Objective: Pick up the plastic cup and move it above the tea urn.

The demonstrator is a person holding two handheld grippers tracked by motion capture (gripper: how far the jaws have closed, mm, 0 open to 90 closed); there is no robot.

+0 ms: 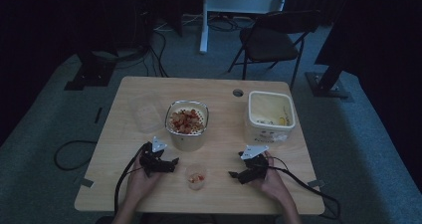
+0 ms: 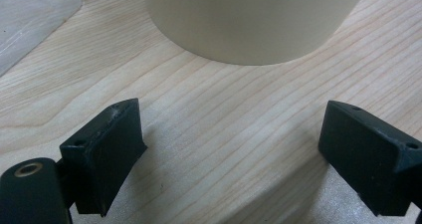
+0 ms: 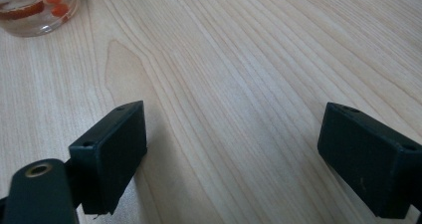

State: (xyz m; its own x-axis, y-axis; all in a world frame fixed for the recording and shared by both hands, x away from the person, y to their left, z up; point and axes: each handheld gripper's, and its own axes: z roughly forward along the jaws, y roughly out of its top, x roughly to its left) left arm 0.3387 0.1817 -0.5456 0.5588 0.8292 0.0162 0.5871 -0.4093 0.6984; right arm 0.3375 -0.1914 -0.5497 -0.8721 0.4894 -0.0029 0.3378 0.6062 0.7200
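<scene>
A cream tub [image 1: 187, 126] with a perforated insert full of reddish pieces stands mid-table; its rounded base [image 2: 254, 22] looms ahead in the left gripper view. A small clear cup [image 1: 196, 176] with red pieces sits near the front edge, and it shows again as the cup [image 3: 37, 7] at the top left of the right gripper view. My left gripper [image 1: 174, 163] rests low on the wood just left of the cup, open and empty [image 2: 231, 152]. My right gripper [image 1: 232, 174] lies to the cup's right, also open with bare wood between its pads [image 3: 234, 154].
A larger cream bucket [image 1: 270, 115] stands at the right rear of the wooden table [image 1: 124, 184]. A clear plastic lid [image 1: 145, 115] lies left of the tub, its edge [image 2: 35, 20] visible. A folding chair [image 1: 271, 40] and cables lie on the floor beyond.
</scene>
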